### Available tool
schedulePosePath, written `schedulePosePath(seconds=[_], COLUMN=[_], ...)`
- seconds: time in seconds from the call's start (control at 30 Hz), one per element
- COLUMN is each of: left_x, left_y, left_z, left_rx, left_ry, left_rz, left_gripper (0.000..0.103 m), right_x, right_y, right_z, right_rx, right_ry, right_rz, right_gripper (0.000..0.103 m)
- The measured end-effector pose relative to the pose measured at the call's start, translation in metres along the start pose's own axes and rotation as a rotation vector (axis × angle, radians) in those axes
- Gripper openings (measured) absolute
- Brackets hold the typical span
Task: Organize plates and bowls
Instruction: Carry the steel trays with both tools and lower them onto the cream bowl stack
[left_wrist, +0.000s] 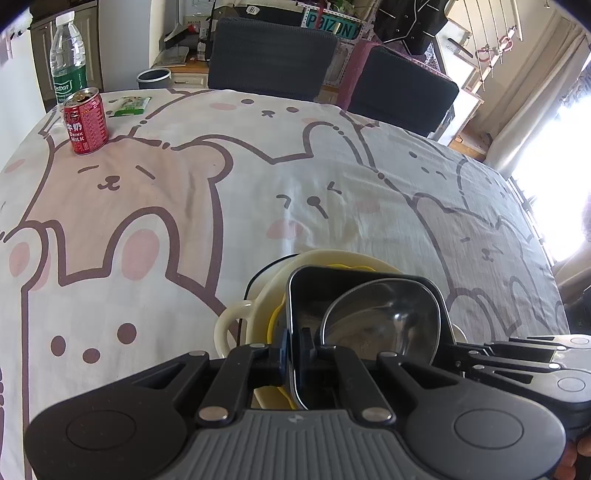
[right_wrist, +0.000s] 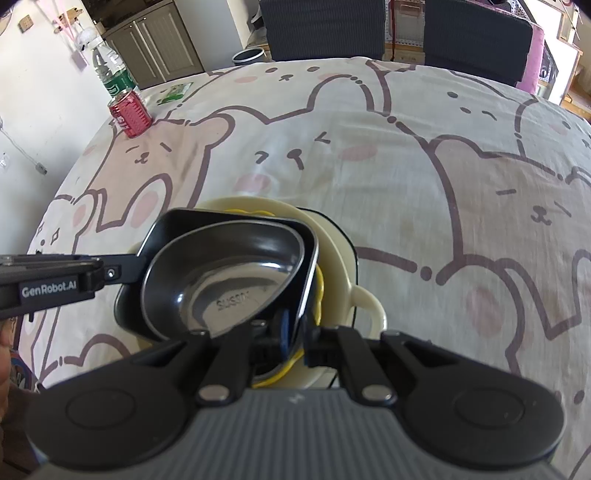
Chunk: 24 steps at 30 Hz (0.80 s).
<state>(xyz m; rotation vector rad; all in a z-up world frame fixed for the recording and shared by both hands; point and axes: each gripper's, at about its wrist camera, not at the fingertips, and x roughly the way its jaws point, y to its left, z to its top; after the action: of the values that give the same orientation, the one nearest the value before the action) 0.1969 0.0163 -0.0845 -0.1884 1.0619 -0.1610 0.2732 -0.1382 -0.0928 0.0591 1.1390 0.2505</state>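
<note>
- Left wrist view: the left gripper (left_wrist: 293, 354) has its jaws pinched narrow on the near left rim of a black square plate (left_wrist: 314, 291). A shiny steel bowl (left_wrist: 388, 321) sits inside that plate, and both are tilted on top of a yellow plate (left_wrist: 275, 325) that's nested in a cream bowl (left_wrist: 236, 325) with a loop handle on its left. The whole stack is at the near edge of the table (left_wrist: 184, 229), on the bear-print cloth. Far left there's a red can (left_wrist: 85, 122) with a water bottle (left_wrist: 68, 59) just behind it.
- Right wrist view: the right gripper (right_wrist: 295, 343) is clamped narrow on the black square plate's near right rim. The left gripper reaches in from the left to the plate's left edge.
</note>
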Motion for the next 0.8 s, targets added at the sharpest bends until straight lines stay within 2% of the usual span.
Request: schedulePosePath(seconds=[0.8], left_x=[-0.010], left_y=[-0.004], left_z=[-0.004], left_rx=[0.022], left_ry=[-0.002], left_rz=[0.008], left_gripper=[0.013], right_x=[-0.013], right_y=[-0.007], right_z=[-0.001], right_rx=[0.048], right_ry=[-0.031], right_rz=[0.021], right_gripper=[0.014])
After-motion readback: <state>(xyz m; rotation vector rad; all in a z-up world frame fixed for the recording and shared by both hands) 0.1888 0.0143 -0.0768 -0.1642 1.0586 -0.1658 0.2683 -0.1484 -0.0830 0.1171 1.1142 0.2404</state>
